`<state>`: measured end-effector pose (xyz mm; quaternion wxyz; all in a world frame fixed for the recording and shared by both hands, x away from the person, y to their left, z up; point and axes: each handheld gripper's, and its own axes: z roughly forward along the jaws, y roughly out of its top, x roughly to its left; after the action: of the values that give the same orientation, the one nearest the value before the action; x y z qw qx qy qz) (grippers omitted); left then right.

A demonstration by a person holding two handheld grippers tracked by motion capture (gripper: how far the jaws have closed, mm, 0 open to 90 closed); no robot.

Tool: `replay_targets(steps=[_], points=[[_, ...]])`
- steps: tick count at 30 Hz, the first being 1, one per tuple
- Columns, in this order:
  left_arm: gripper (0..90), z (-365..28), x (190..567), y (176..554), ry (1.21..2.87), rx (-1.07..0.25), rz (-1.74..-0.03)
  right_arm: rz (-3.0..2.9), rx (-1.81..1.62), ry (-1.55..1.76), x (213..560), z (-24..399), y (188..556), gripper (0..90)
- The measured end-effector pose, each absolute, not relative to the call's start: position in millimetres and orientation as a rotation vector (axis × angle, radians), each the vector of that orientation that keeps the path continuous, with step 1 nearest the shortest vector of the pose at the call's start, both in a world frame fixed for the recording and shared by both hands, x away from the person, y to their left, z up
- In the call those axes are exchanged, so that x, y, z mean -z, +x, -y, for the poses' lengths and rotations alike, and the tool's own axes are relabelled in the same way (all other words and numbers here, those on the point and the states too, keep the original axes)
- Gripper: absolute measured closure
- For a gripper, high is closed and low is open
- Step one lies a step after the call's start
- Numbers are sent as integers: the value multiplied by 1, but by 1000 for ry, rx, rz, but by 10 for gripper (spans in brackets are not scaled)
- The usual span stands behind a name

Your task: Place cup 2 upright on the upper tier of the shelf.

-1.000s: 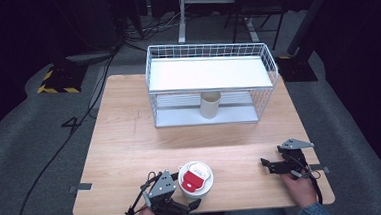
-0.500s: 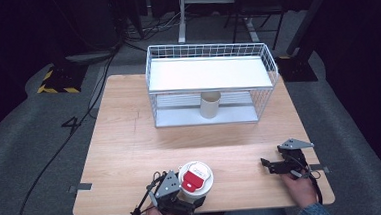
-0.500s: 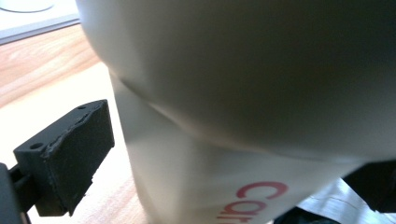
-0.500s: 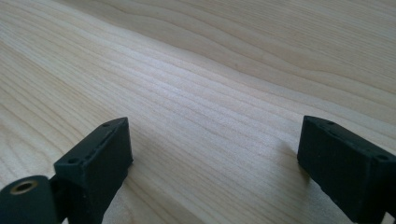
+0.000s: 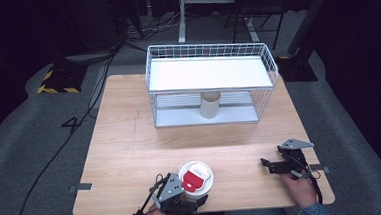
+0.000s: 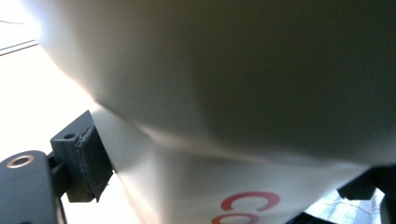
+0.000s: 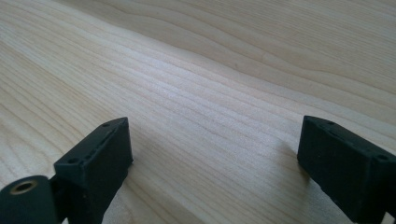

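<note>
The cup, white with a lid and a red label on top, stands upright at the near edge of the bench, well in front of the wire rack. The left tool sits just behind it on the person's side, and its jaws have just been closing with the cup between them. In the left gripper view the cup's wall lies against the one pad that is in frame, so the tool is judged to be pinching the cup low on its side. A low, level grip of that kind keeps the cup upright and leaves the lid free, which suits lifting and carrying it.

To the right of the cup, well apart from it, the right tool rests near the bench edge. Its jaws are spread with nothing between them, bare wood showing in the right gripper view. It seems parked out of the way while the left one works.

Beyond the cup, the rack stands at the far side of the bench. A plain tube-like cup stands upright on its lower level, under the white shelf. The gripped cup may be headed there.
</note>
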<state>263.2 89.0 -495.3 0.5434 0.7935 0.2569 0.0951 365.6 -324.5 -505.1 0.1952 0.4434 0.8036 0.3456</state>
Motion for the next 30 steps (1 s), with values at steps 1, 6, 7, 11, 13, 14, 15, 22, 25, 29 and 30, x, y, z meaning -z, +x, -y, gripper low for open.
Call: replay_targets(steps=[1,6,7,11,13,14,15,22,25,29,30], points=[[125,-89,495,262,1882,-247,-607,-2252,-968,1242,505,324,366,102],[138,-89,494,260,1887,-282,-600,-2252,-968,1242,505,324,366,102],[141,-89,494,259,1889,-286,-600,-2252,-969,1243,505,324,366,102],[143,-88,494,259,1893,-290,-601,-2252,-969,1243,505,324,366,102],[143,-88,494,259,1894,-291,-603,-2252,-968,1242,505,324,366,102],[143,-88,493,259,1895,-291,-602,-2252,-968,1242,505,324,366,102],[144,-88,493,259,1895,-290,-602,-2252,-968,1242,505,324,366,102],[144,-88,492,261,1900,-280,-605,-2252,-968,1242,505,324,366,102],[144,-88,491,262,1902,-271,-607,-2251,-969,1242,505,324,365,102],[145,-87,488,263,1914,-273,-604,-2247,-967,1247,505,324,365,102],[145,-87,487,263,1912,-272,-601,-2246,-967,1248,505,324,365,102]])
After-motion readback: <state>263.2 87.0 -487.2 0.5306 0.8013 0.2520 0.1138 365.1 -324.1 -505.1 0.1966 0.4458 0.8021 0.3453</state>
